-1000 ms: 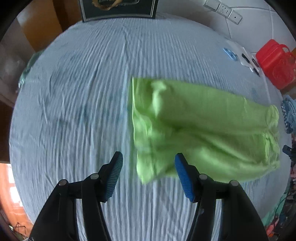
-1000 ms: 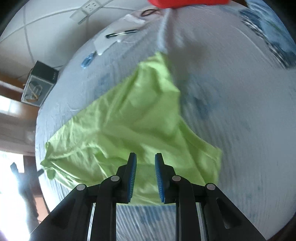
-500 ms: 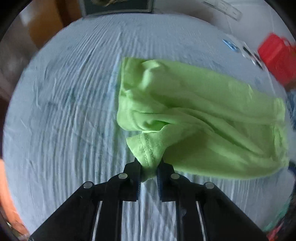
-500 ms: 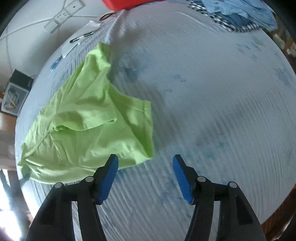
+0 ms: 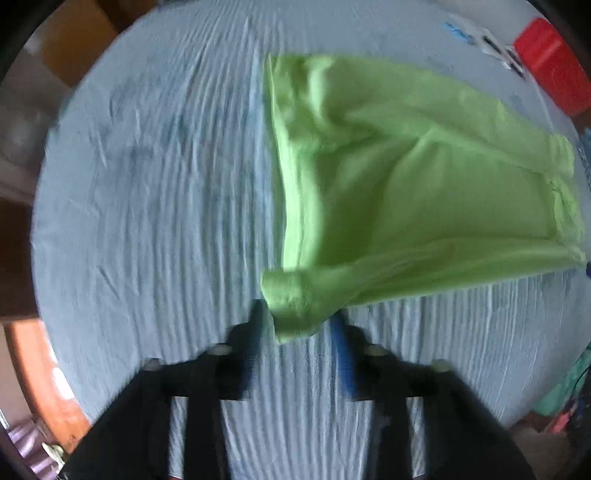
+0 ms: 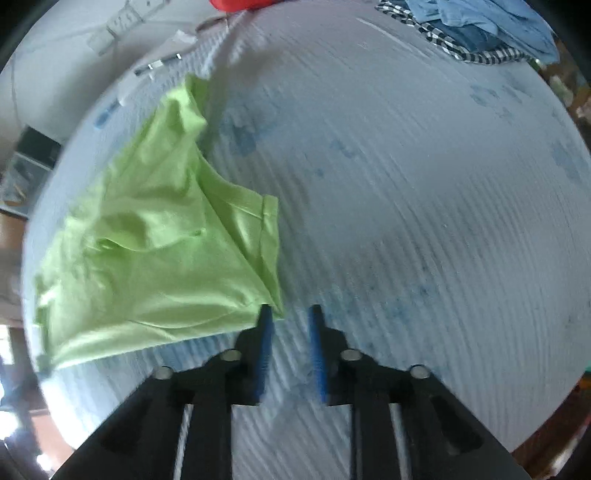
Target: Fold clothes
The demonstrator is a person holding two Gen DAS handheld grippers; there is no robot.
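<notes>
both hand-held grippers [image 5: 297,325] [image 6: 290,321] parted

Red plastic container [image 5: 552,66] at the bed's far edge — blue and checked clothes [image 6: 476,29] heaped apart.

The lime-green garment [image 5: 406,177] is soft, matt knit cloth with stitched hems. It lies on a pale blue, finely crinkled cloth cover [image 5: 155,192]. At two o'clock, a red container [image 5: 554,62] looks like smooth, glossy plastic. The tongs' blue pads [image 6: 317,350] look ribbed.
</notes>
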